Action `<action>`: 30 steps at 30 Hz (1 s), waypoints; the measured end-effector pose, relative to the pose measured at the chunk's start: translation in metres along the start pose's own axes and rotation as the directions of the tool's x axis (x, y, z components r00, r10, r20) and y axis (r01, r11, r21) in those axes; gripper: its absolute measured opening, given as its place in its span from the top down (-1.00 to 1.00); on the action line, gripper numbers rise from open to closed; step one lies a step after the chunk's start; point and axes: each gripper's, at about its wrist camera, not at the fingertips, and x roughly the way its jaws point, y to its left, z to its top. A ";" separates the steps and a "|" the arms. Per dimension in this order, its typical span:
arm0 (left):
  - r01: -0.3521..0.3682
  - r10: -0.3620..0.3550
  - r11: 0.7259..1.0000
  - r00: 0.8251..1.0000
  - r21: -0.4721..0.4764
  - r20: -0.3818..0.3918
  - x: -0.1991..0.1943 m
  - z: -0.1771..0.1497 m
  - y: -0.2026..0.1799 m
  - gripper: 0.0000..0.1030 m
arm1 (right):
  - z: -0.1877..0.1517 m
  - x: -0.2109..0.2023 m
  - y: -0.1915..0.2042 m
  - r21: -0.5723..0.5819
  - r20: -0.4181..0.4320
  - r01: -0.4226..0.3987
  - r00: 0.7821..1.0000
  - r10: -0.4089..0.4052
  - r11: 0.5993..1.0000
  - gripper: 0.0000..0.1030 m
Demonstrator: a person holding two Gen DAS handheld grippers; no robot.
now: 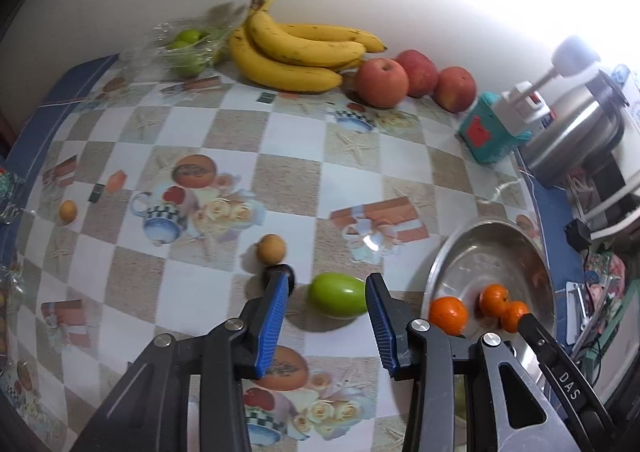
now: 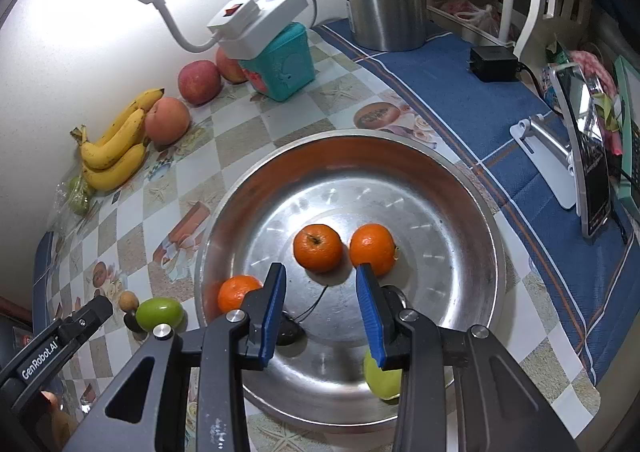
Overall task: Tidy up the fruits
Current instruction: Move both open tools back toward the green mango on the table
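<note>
Left tongs (image 1: 328, 292) apart around the green fruit (image 1: 338, 295), seemingly untouched; right tongs (image 2: 320, 284) apart, empty.

Three oranges (image 2: 318, 248) in steel bowl (image 2: 472, 188), green fruit (image 1: 338, 295) on table beside it

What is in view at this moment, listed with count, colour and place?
small round oranges: three, orange, inside the steel bowl.
round steel bowl: one, silver, right side of the checked tablecloth.
oval green fruit: one on the cloth between the left jaws; another in the bowl.
small tan fruits: two, on the cloth.
bananas: one yellow bunch, by the wall.
apples: three, red, beside the bananas.
left gripper: open.
right gripper: open, above the bowl.
</note>
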 end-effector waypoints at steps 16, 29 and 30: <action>-0.071 0.068 0.996 0.997 -0.057 -0.046 0.009 0.002 0.020 -0.71 | -0.003 0.010 0.004 -0.034 -0.035 0.032 0.999 -0.033 0.999 -0.24; -0.135 0.131 0.988 0.990 -0.072 -0.055 0.014 0.000 0.027 -0.99 | -0.006 0.015 0.006 -0.051 -0.043 0.054 0.998 -0.056 0.997 -0.49; -0.142 0.139 0.987 0.989 -0.074 -0.053 0.014 0.000 0.028 -0.99 | -0.006 0.015 0.006 -0.052 -0.042 0.054 0.998 -0.056 0.997 -0.50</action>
